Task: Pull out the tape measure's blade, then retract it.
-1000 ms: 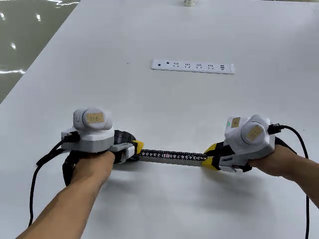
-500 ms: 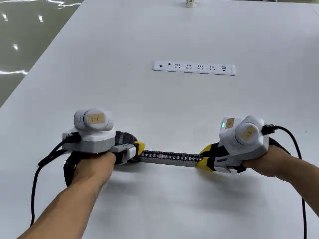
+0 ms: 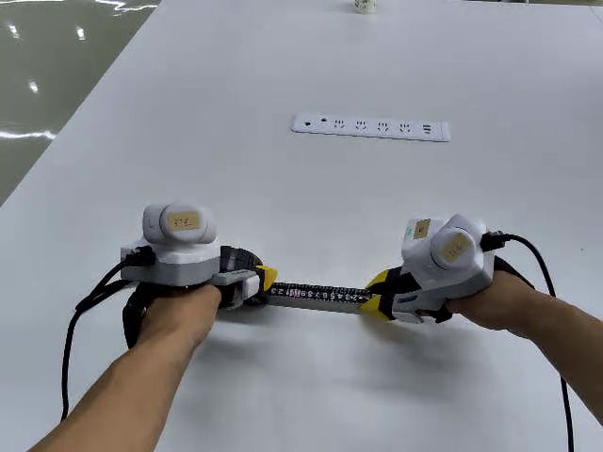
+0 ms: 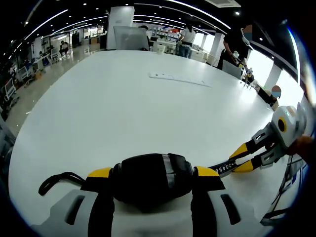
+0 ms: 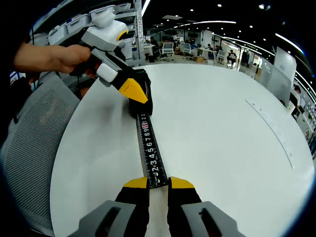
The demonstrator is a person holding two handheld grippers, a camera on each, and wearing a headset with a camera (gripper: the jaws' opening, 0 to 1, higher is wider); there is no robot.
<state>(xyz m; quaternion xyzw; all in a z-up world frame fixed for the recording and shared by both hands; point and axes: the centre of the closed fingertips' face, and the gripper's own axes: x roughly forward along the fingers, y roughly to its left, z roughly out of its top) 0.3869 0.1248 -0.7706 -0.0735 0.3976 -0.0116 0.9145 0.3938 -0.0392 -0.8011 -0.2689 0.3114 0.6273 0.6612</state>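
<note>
My left gripper (image 4: 153, 173) is shut on the black tape measure case (image 4: 152, 177), which rests on the white table (image 3: 311, 198). In the head view the case (image 3: 238, 268) sits at the lower left. The black blade (image 3: 316, 296) runs right from it, flat along the table, to my right gripper (image 3: 375, 294). Seen from the right gripper view, my right gripper (image 5: 158, 183) is shut on the blade's end. The numbered blade (image 5: 148, 148) leads away to the case (image 5: 142, 101) held in the left gripper (image 5: 131, 91).
A white power strip (image 3: 370, 127) lies across the middle of the table, beyond the grippers. A small white object (image 3: 364, 5) stands at the far edge. Black cables trail from both grippers toward me. A grey mesh chair (image 5: 29, 148) stands beside the table.
My right gripper has moved left toward the case with the blade's end in it, so the exposed length of blade is shorter. The left gripper has held still.
</note>
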